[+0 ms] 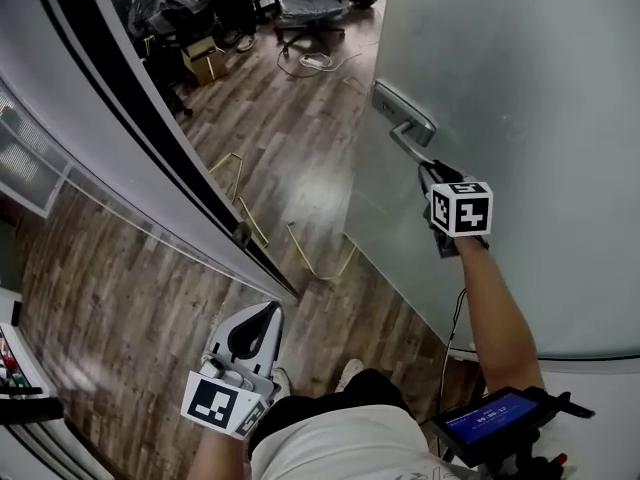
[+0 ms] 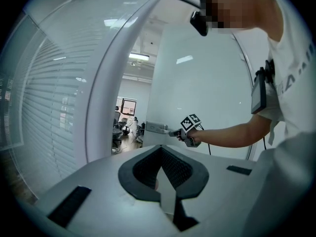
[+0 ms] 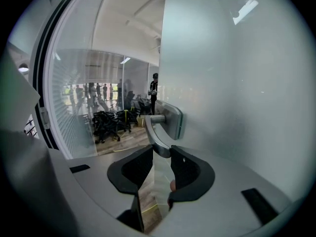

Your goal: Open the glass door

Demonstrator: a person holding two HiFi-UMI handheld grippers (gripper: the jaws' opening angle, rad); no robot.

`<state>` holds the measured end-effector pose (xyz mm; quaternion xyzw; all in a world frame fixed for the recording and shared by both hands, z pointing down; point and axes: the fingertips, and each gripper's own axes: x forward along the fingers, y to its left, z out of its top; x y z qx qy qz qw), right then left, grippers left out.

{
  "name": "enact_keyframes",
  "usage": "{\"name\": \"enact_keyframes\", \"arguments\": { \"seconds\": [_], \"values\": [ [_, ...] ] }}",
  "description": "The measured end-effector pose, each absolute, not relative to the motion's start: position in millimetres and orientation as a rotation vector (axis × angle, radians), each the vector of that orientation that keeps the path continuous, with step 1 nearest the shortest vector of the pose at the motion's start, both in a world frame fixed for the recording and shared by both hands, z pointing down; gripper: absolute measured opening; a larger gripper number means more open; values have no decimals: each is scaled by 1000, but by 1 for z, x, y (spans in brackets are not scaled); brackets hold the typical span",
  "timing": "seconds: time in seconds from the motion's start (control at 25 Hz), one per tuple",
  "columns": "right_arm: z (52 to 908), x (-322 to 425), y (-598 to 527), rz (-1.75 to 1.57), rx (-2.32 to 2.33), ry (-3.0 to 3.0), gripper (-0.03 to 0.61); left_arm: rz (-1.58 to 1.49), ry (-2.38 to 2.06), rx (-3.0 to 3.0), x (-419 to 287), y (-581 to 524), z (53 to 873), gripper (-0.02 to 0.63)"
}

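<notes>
Both jaws of my right gripper (image 3: pixel 160 153) pinch the free end of the lever handle (image 3: pixel 154 128), mounted near the glass door's (image 3: pixel 237 83) open edge; my left gripper (image 2: pixel 160 148) hangs closed, empty.

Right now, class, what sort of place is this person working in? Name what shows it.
Probably an office: a frosted glass door with a metal lever handle, office chairs beyond it, and slatted blinds alongside.
</notes>
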<state>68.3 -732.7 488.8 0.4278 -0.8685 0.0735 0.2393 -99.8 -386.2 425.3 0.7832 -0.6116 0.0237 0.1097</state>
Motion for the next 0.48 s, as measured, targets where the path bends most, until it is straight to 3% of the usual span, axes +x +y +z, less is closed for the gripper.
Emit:
{"name": "enact_keyframes", "arguments": {
  "seconds": [0.48],
  "values": [
    [480, 87, -764, 211, 1275, -2337, 115, 56, -1837, 2244, -106, -375, 427, -6]
  ]
}}
